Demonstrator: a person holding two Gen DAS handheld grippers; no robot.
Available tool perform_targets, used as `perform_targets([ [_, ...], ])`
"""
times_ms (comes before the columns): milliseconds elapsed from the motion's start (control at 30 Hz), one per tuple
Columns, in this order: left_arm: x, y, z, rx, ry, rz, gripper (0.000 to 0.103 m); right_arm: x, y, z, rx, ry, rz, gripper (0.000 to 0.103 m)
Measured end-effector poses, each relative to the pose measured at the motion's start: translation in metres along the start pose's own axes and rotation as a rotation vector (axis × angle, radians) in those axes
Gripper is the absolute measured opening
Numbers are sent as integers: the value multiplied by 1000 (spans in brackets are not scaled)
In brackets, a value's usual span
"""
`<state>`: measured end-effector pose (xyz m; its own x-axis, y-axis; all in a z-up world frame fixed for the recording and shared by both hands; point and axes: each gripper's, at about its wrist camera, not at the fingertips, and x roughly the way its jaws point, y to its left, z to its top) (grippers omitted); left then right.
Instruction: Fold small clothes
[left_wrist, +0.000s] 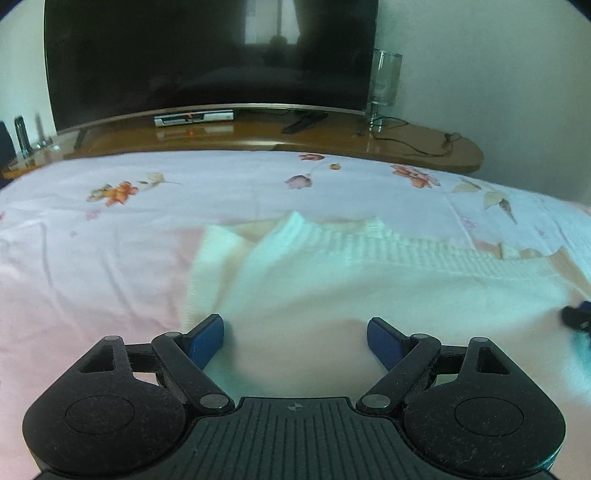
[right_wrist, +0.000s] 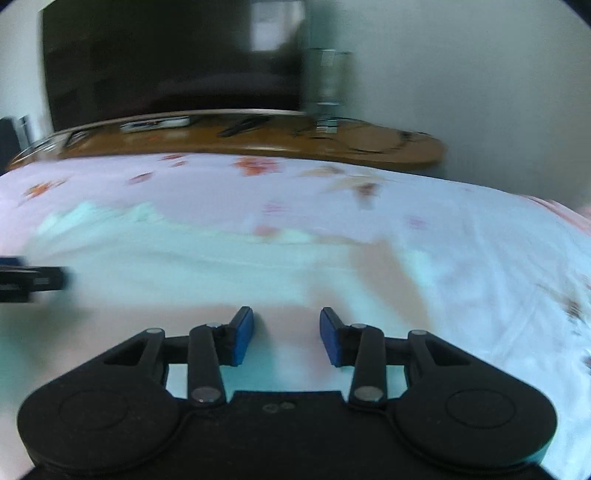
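A white knitted garment (left_wrist: 332, 280) lies spread on the floral bed sheet (left_wrist: 92, 266), its ribbed edge toward the far side. My left gripper (left_wrist: 295, 334) hovers over its near part, jaws wide apart, with nothing between the blue pads (left_wrist: 207, 339). At the right edge of that view the tip of the right gripper (left_wrist: 578, 314) shows. The right wrist view is blurred. There the right gripper (right_wrist: 286, 334) stands partly open over the pale cloth, with nothing between its pads. The garment (right_wrist: 177, 266) stretches to the left, where the left gripper (right_wrist: 33, 278) pokes in.
Beyond the bed's far edge runs a wooden stand (left_wrist: 332, 140) carrying a large dark TV (left_wrist: 210, 55), a set-top box (left_wrist: 194, 119), a remote (left_wrist: 303, 123), a glass vase (left_wrist: 386, 79) and a cable (left_wrist: 424, 144). Bare sheet (right_wrist: 480, 258) extends to the right.
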<state>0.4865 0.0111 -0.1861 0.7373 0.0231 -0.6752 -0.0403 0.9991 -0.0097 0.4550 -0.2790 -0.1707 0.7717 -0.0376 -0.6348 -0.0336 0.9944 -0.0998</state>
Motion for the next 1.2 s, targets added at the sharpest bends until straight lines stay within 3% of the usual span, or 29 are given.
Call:
perform_targets([
  [100, -4, 0, 1, -36, 21, 44, 85, 0, -19, -1, 68, 11, -12, 38],
  [200, -15, 1, -2, -73, 28, 30, 85, -12, -8, 4, 73, 6, -3, 38],
  [433, -46, -19, -18, 32, 4, -30, 86, -50, 42, -6, 38, -3, 95, 40],
  [567, -47, -26, -26, 45, 24, -63, 86, -58, 71, -18, 4, 22, 109, 41],
  [800, -36, -34, -35, 94, 31, -53, 88, -53, 89, -21, 11, 39, 90, 43],
  [1033, -36, -19, -37, 126, 14, -57, 93, -43, 78, -30, -48, 47, 5, 44],
  [1200, -42, 1, -40, 104, 9, -38, 93, -51, 39, -40, 18, 48, -52, 44],
])
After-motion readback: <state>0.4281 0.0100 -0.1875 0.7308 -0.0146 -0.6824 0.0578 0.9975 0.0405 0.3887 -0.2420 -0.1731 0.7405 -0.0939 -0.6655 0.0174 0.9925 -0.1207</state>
